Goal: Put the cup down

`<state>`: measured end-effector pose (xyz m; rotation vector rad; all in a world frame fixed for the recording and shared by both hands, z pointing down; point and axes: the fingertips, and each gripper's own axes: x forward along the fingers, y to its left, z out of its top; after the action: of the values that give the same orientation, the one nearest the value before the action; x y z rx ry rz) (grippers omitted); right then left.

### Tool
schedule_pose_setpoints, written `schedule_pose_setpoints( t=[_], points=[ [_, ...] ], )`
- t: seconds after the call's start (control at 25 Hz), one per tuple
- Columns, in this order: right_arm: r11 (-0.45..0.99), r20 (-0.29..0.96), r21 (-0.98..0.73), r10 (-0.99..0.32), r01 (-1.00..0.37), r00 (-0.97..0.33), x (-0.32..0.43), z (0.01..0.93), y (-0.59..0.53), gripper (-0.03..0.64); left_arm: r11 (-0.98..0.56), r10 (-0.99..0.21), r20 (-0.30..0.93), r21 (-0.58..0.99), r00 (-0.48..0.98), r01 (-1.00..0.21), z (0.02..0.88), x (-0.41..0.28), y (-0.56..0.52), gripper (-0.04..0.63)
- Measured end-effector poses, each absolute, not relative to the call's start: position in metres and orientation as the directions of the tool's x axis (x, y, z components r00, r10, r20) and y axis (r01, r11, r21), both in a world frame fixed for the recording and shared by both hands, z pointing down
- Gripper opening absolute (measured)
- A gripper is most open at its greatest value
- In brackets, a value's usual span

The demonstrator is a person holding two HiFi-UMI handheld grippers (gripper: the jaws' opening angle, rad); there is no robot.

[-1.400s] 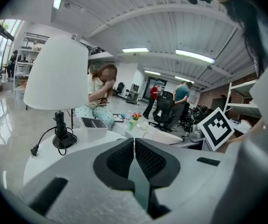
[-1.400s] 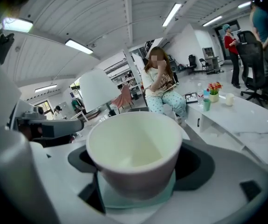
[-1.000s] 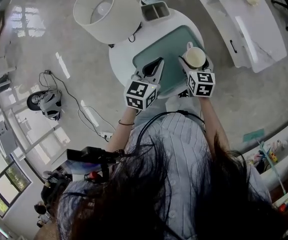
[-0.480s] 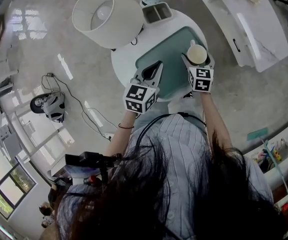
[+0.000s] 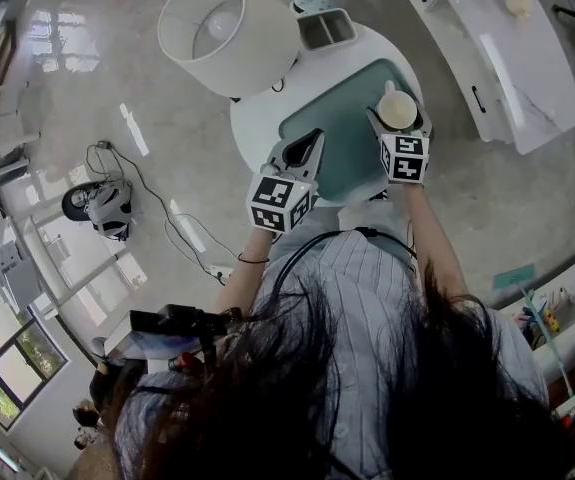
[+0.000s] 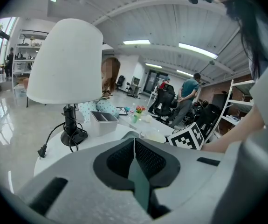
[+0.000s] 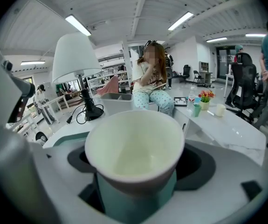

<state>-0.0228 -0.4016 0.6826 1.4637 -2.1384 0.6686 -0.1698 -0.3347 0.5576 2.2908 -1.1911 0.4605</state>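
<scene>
A cream paper cup [image 7: 134, 150] stands upright and empty between the jaws of my right gripper [image 7: 136, 185], which is shut on it. In the head view the cup [image 5: 398, 109] hangs over the right part of the teal mat [image 5: 342, 133] on the round white table [image 5: 257, 128], with the right gripper [image 5: 399, 128] just behind it. My left gripper [image 5: 302, 153] is over the mat's near left edge. Its jaws meet in the left gripper view, where the left gripper [image 6: 134, 143] holds nothing.
A white lamp [image 5: 229, 33] with a black base [image 6: 73, 136] and cord stands at the table's far left. A grey two-part tray [image 5: 327, 28] sits at the far edge. A long white counter [image 5: 497, 48] runs to the right. A seated person [image 7: 150, 85] is beyond the table.
Both grippers have shifted slightly forward over the mat, the right one still carrying the cup. The jaws look the same as before.
</scene>
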Motion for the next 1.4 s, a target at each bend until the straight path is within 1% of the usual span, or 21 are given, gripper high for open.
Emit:
schedule_pose_setpoints(
  t=[0.24, 0.4, 0.68, 1.0, 1.4],
  points=[
    [0.389, 0.669, -0.076, -0.663, -0.918, -0.336, -0.03, 0.691, -0.4, 0.445, -0.482, -0.655, 0.512, 0.283, 0.556, -0.829, 0.558, -0.169, -0.334, 0.017],
    [0.363, 0.687, -0.124, -0.64, -0.923, -0.344, -0.031, 0.694, -0.398, 0.445, -0.479, -0.657, 0.511, 0.285, 0.554, -0.83, 0.559, -0.169, -0.334, 0.017],
    [0.343, 0.693, -0.14, -0.637, -0.929, -0.339, -0.028, 0.691, -0.399, 0.445, -0.477, -0.662, 0.51, 0.278, 0.549, -0.834, 0.557, -0.168, -0.332, 0.017],
    [0.349, 0.644, -0.159, -0.672, -0.924, -0.365, -0.029, 0.666, -0.397, 0.445, -0.463, -0.675, 0.508, 0.273, 0.535, -0.843, 0.554, -0.169, -0.325, 0.017],
    [0.374, 0.532, -0.218, -0.728, -0.901, -0.431, -0.023, 0.613, -0.382, 0.443, -0.438, -0.704, 0.493, 0.266, 0.511, -0.859, 0.549, -0.167, -0.319, 0.017]
  ],
)
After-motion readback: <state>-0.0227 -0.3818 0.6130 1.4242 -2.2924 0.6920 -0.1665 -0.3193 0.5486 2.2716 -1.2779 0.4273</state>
